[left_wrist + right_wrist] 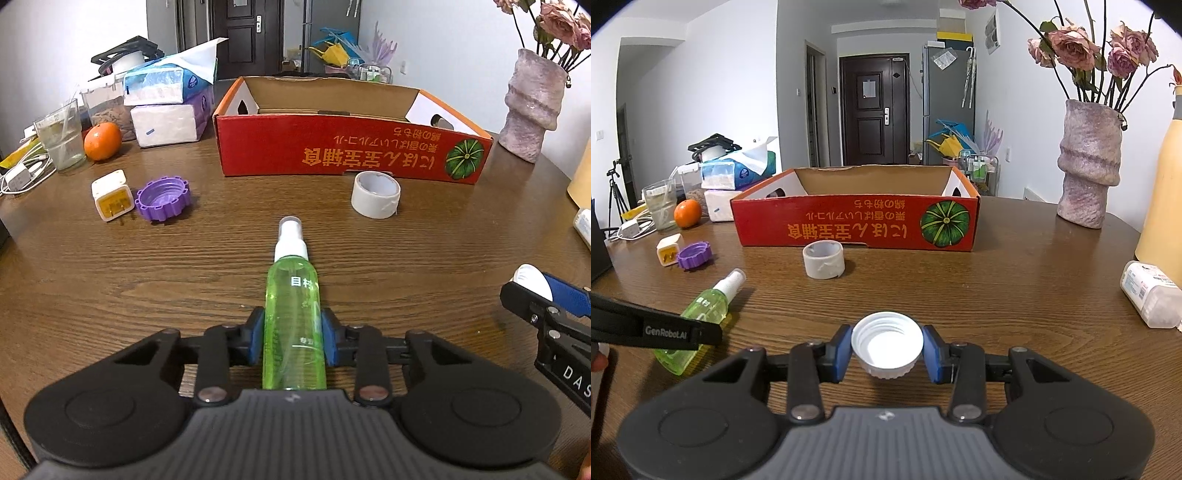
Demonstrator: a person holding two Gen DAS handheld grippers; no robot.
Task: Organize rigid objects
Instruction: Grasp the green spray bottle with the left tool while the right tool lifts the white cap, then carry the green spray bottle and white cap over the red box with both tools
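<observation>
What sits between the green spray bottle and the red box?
Only the roll of tape, standing just off the red box front wall, right of the green spray bottle nozzle line. Otherwise bare table. Both wrist views show it.

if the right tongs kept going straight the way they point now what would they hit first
Probably the tabletop: the right tongs, shut on the white cap, tilt downward. On a shallower line, the red cardboard box comes first; the tape roll sits left of that line. Depth is unclear.
</observation>
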